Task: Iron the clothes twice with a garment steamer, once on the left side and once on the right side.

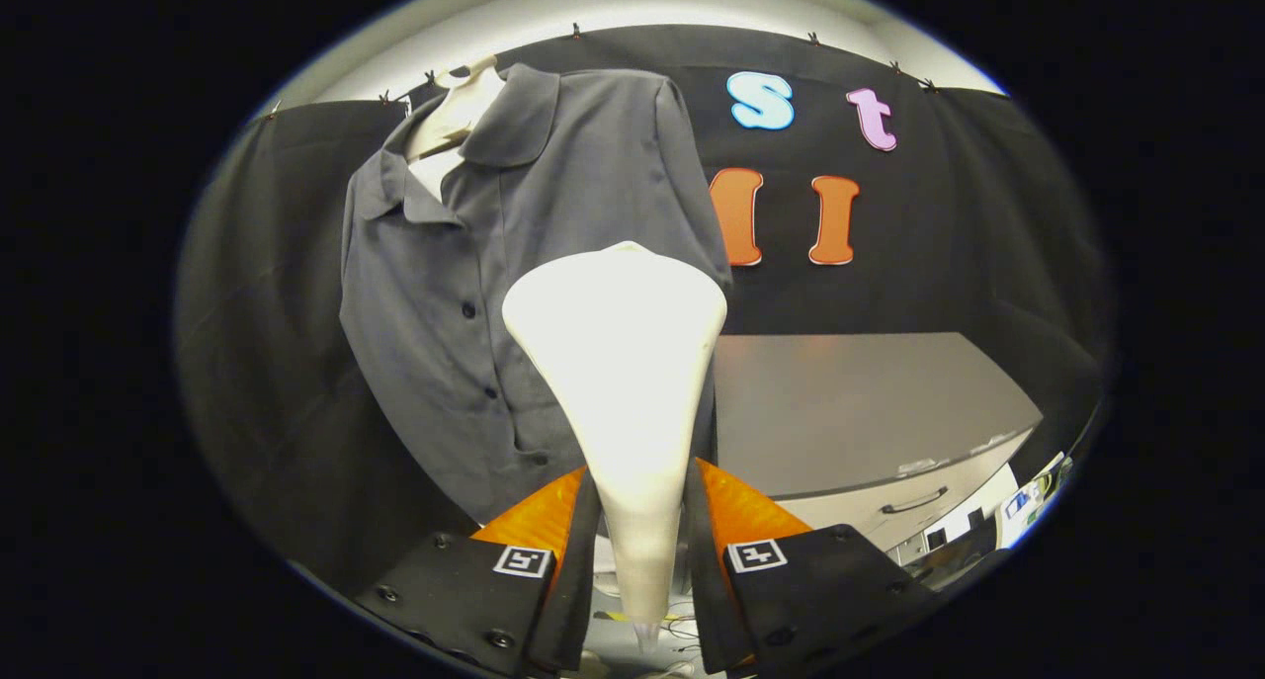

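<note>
White and smooth, the steamer (623, 382) is the nearest thing. The gripper (640, 551) holds it by its thin handle, with one finger pressed on each side. The handle sticks out a bit behind the fingers, and the wide head rises up past the fingertips, pointing at the shirt.

Here is what could go wrong. The handle is thin and smooth, and the head is big. If the gripper tips or swings fast, the steamer could twist or slide in the fingers, and then its face would not sit flat on the cloth. The shirt hangs loose too. A hard push could swing it away or bunch it up, so the steam would miss some of it. The head also hides the cloth right ahead of it, so I cannot tell if it touches the shirt yet.

The grey shirt (474, 294) hangs just past the steamer head, and it spreads out more to the left. It has a collar and a row of dark buttons (467, 309) left of the head. The head seems to sit on the right half of the shirt, near its right edge.

To the right lies a grey desk (850, 412) with a drawer. Far behind it all hangs the black cloth (939, 254) wall.
</note>
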